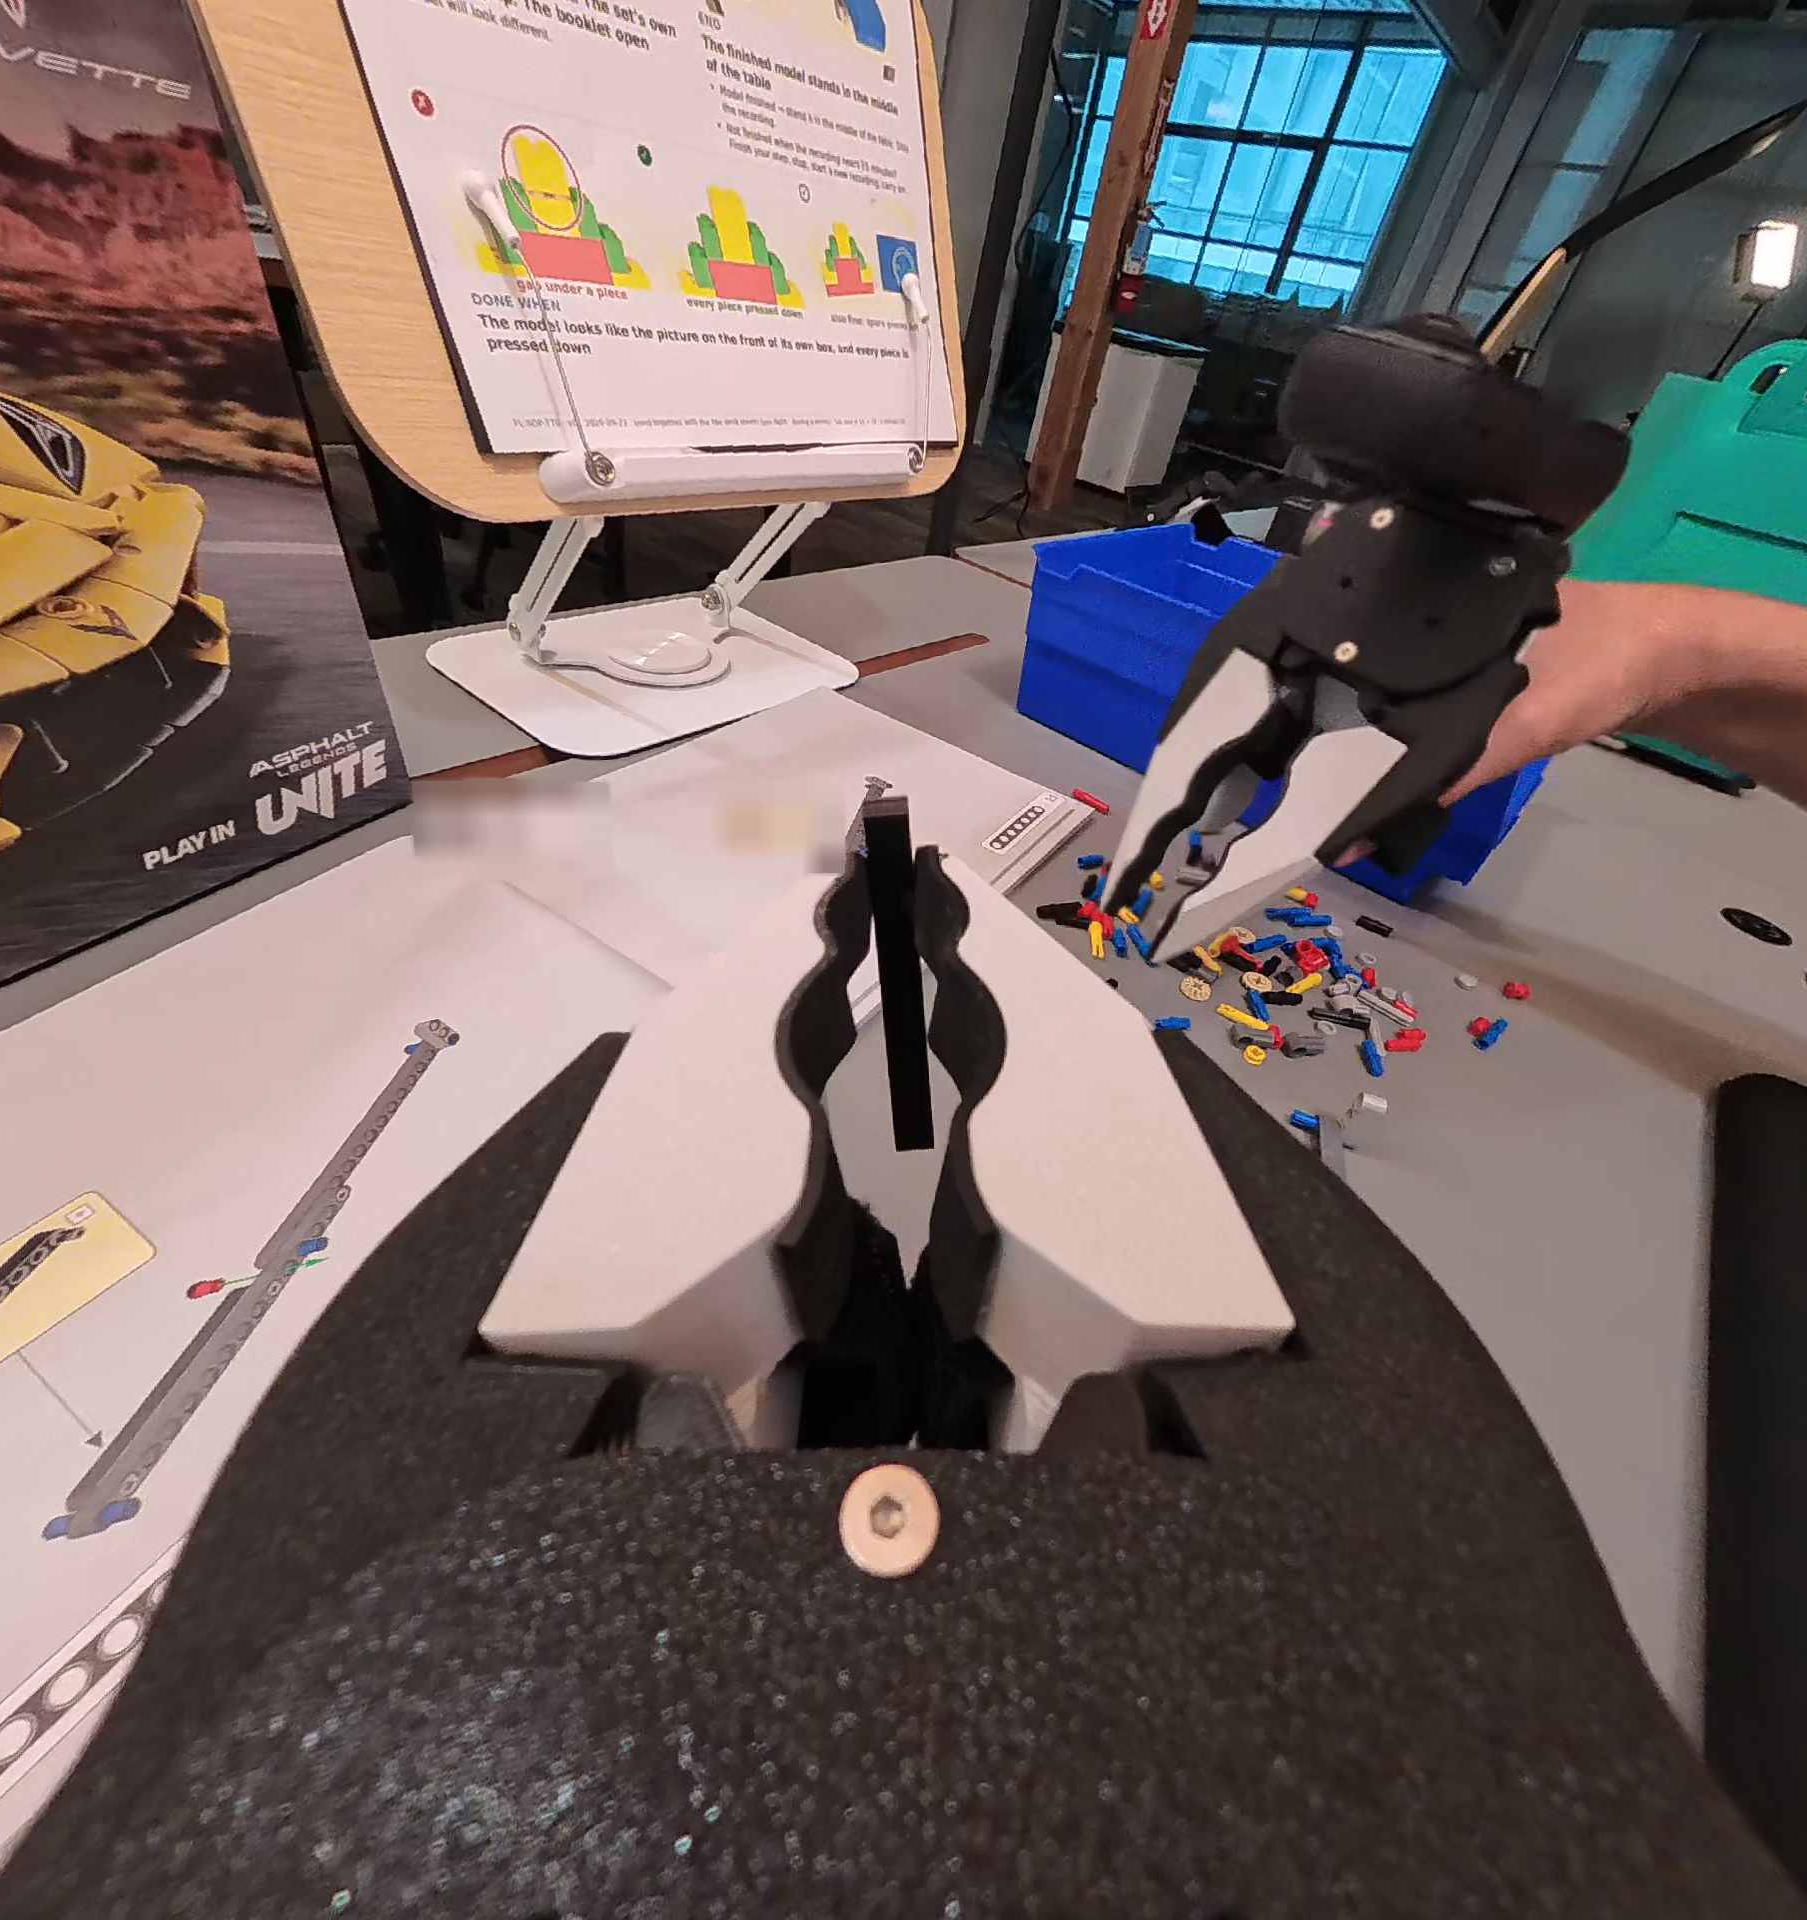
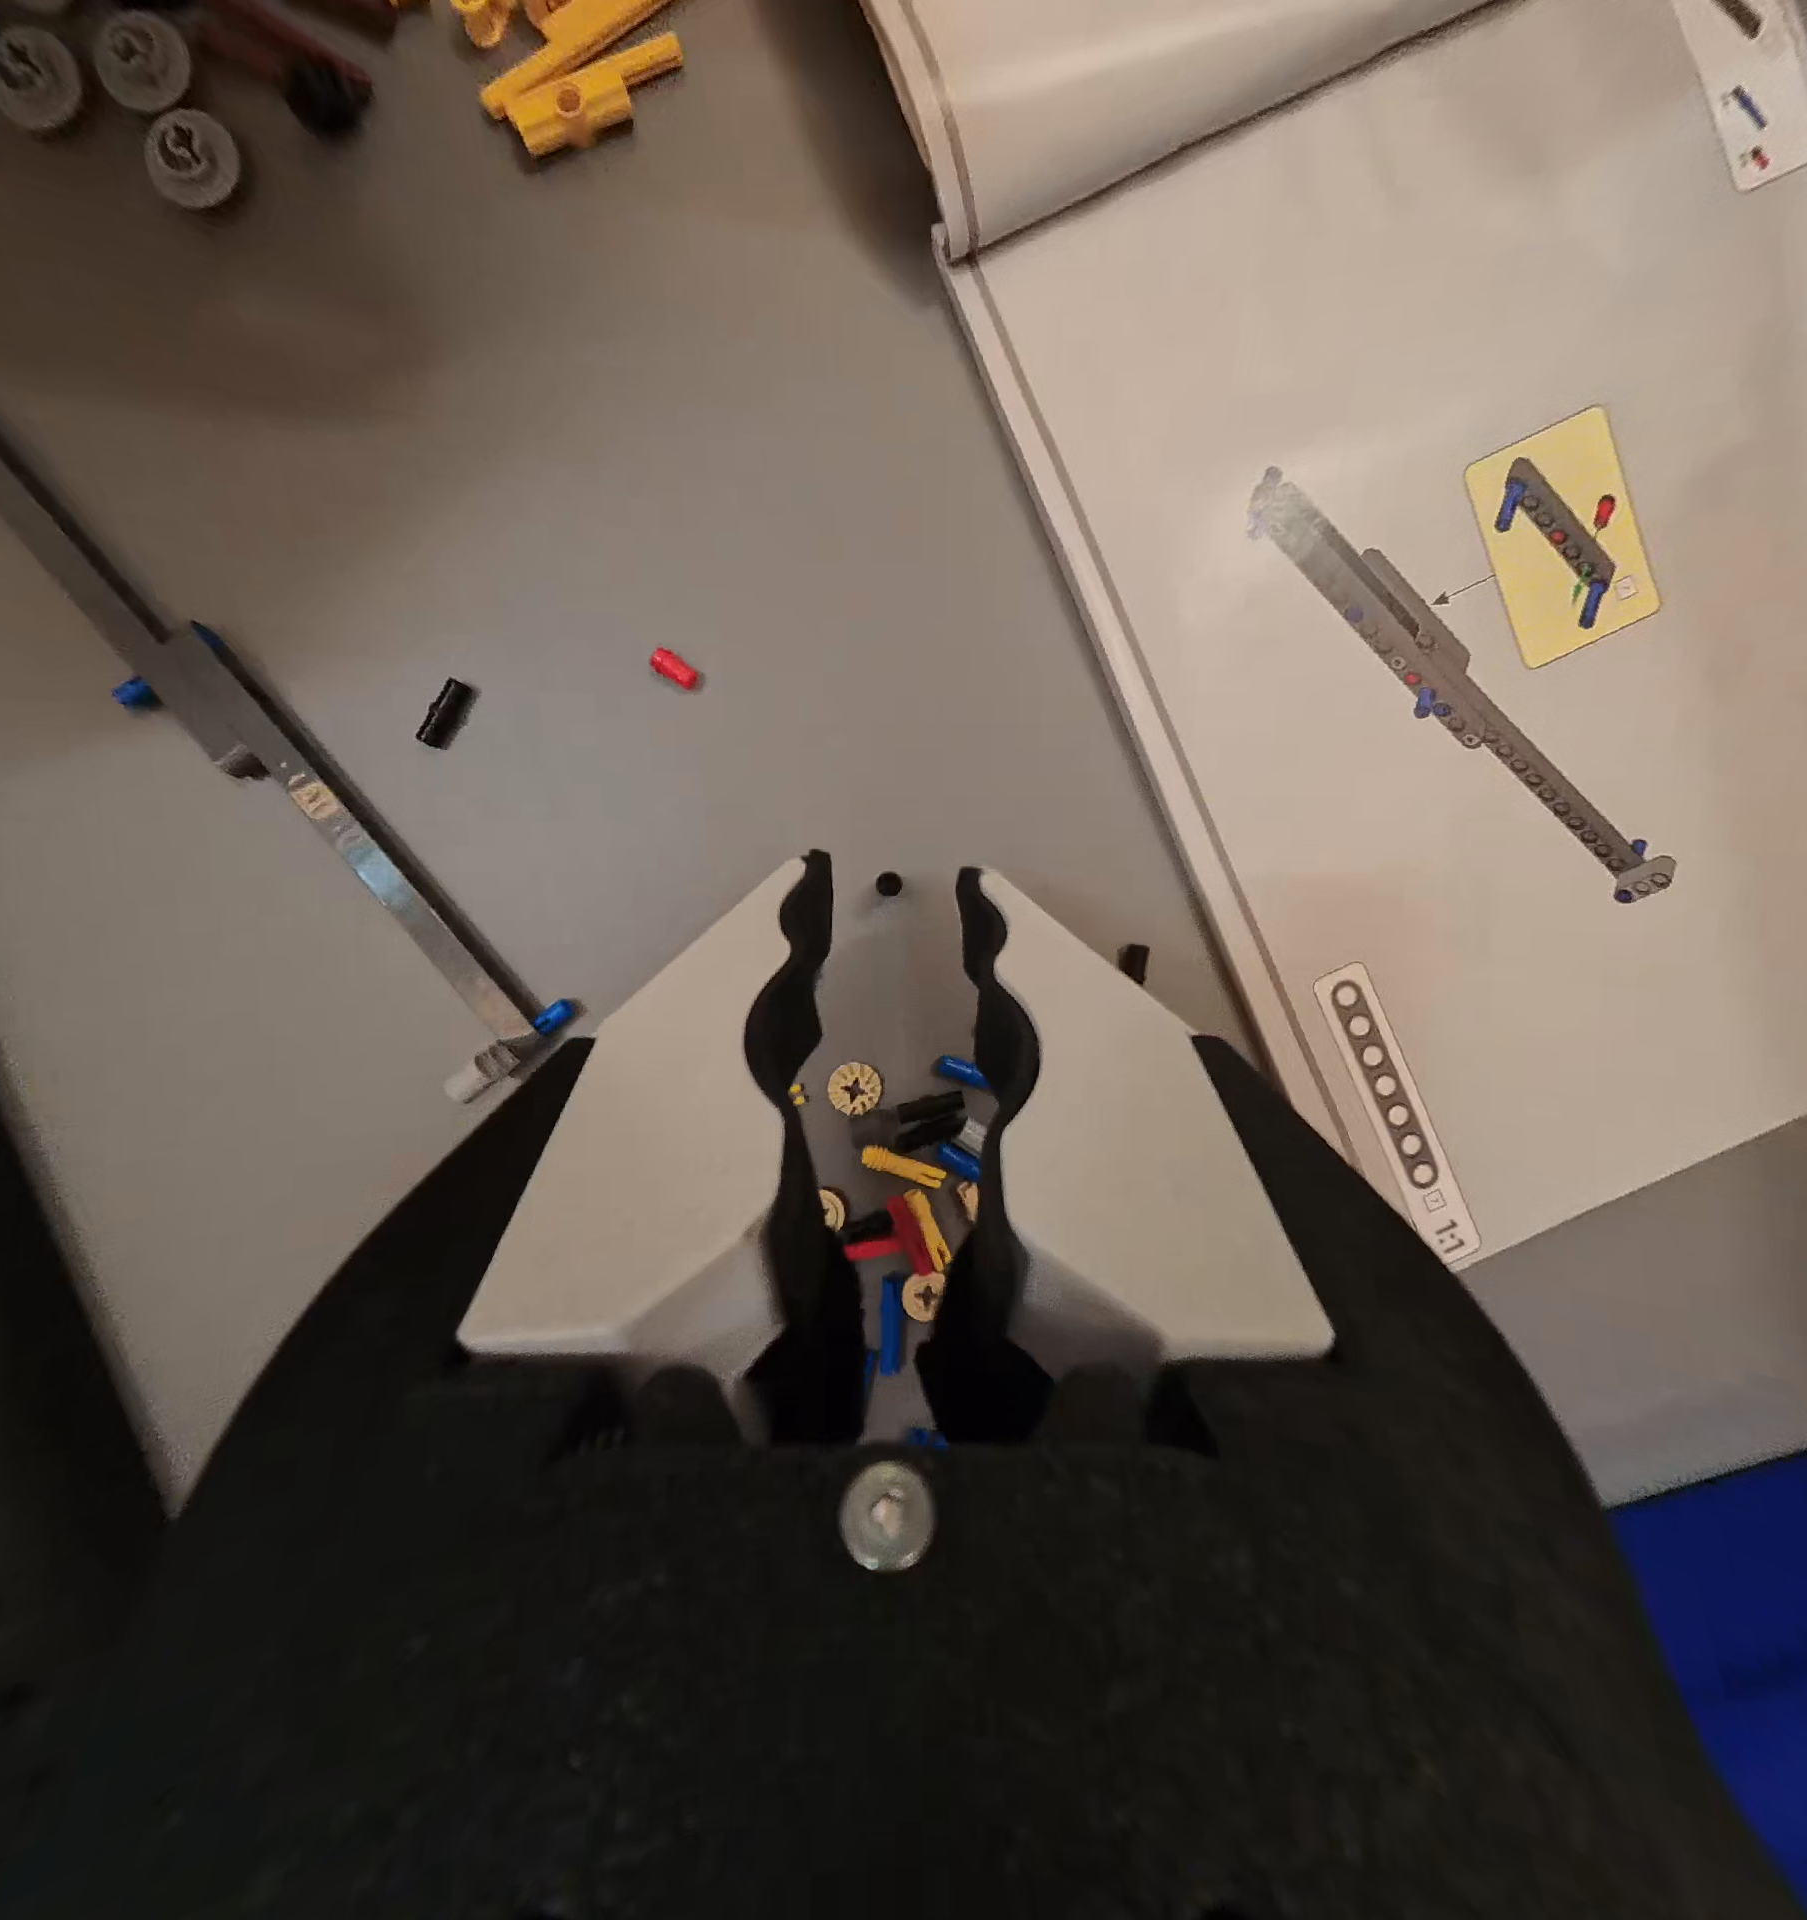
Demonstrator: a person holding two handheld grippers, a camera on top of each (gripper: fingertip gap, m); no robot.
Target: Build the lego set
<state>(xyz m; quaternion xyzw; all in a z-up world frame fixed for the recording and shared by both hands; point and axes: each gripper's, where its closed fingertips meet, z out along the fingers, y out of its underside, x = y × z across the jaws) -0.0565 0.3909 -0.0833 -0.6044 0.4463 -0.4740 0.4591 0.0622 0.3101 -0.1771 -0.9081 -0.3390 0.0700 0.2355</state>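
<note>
A grey worktop (image 1: 1564,1174) carries the scene, in a workshop-like room with tall paned windows (image 1: 1252,156) and a wooden post (image 1: 1107,260) behind it. Along the far edge stand the set's box (image 1: 99,499), showing a yellow car, and a wooden book stand (image 1: 608,312) on a white base with a printed sheet clipped to it. A blue bin (image 1: 1117,634) sits toward the far right side, with a green case (image 1: 1751,478) behind it. The open instruction booklet (image 1: 255,1039) lies flat near the front left edge.

The loose lego pieces (image 1: 1283,977), small pins and connectors in red, blue, yellow, black and grey, lie scattered just in front of the blue bin. In the right wrist view a long grey beam (image 2: 255,748) with blue pins lies apart from them, and yellow pieces (image 2: 577,83) and grey round parts (image 2: 130,94) lie farther out.

The left gripper (image 1: 894,883) is closed down tight on a narrow black beam (image 1: 899,987), which stands between its pads above the booklet.

The right gripper (image 2: 894,878), held by a hand (image 1: 1647,686), points down at the scatter with its jaws parted a modest way and nothing gripped between them; a small black pin (image 2: 888,885) lies on the worktop in the gap at its tips.
</note>
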